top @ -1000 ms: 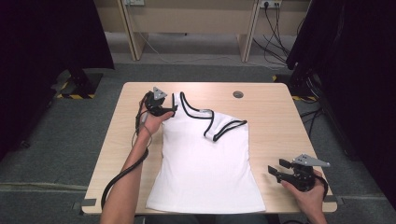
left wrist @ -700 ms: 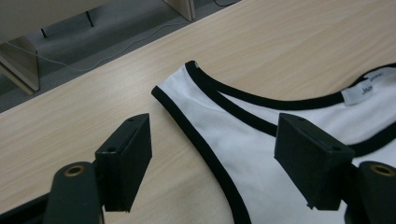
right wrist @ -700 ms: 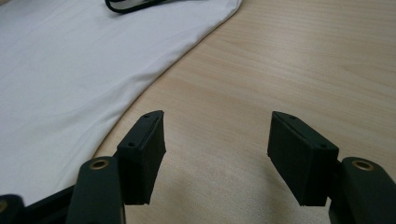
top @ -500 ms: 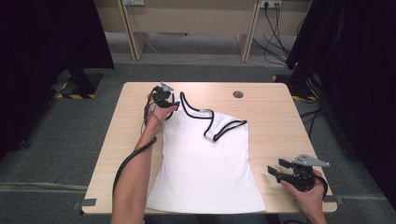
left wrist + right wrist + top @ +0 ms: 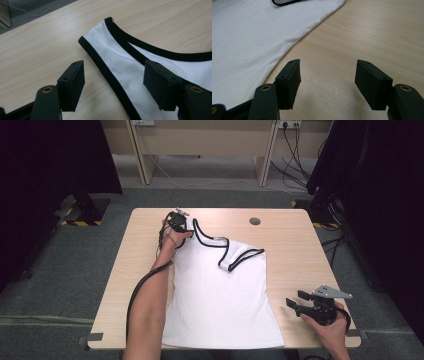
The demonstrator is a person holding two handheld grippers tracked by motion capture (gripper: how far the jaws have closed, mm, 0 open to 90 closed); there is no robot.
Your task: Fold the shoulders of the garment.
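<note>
A white tank top (image 5: 220,290) with black trim lies flat on the wooden table (image 5: 300,250), neck toward the far side. My left gripper (image 5: 181,222) is at its far-left shoulder strap (image 5: 197,232). In the left gripper view the gripper (image 5: 113,85) is open, and the strap (image 5: 112,50) with its black edge runs between the two jaws. My right gripper (image 5: 296,300) rests near the table's front right corner, beside the top's side hem. It (image 5: 327,82) is open over bare wood, with the white cloth (image 5: 244,42) to its left.
A round cable hole (image 5: 255,221) sits in the table's far right part. Bare wood lies to the left and right of the garment. Grey carpet surrounds the table, with cables (image 5: 295,140) and desk legs beyond it.
My left gripper has moved a little farther away and to the right, up to the shoulder strap. The right gripper has stayed in place.
</note>
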